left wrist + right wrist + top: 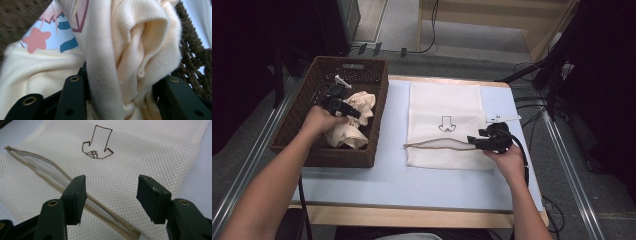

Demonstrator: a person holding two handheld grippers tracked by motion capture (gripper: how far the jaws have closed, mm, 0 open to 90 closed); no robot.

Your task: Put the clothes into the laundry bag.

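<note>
A brown wicker basket (pixel 379 85) stands at the table's left and holds a crumpled cream garment (pixel 349 132). My left gripper (pixel 343 106) is inside the basket, on the garment. In the left gripper view it (pixel 120 80) stands open, with a thick fold of the garment (pixel 140 50) filling the gap; a coloured print (pixel 50 37) shows on the cloth. A white mesh bag (pixel 444 100) with a brown arrow mark lies flat mid-table. My right gripper (pixel 477 141) hovers open over the bag's zipper (pixel 50 172), which gapes slightly; nothing is between its jaws (pixel 111 187).
The basket's woven wall (pixel 192 57) is close on the left gripper's right. A white paper tag (pixel 503 118) lies by the bag's right edge. Bare pale-blue tabletop (pixel 392 175) runs along the front. Cables lie on the floor to the right.
</note>
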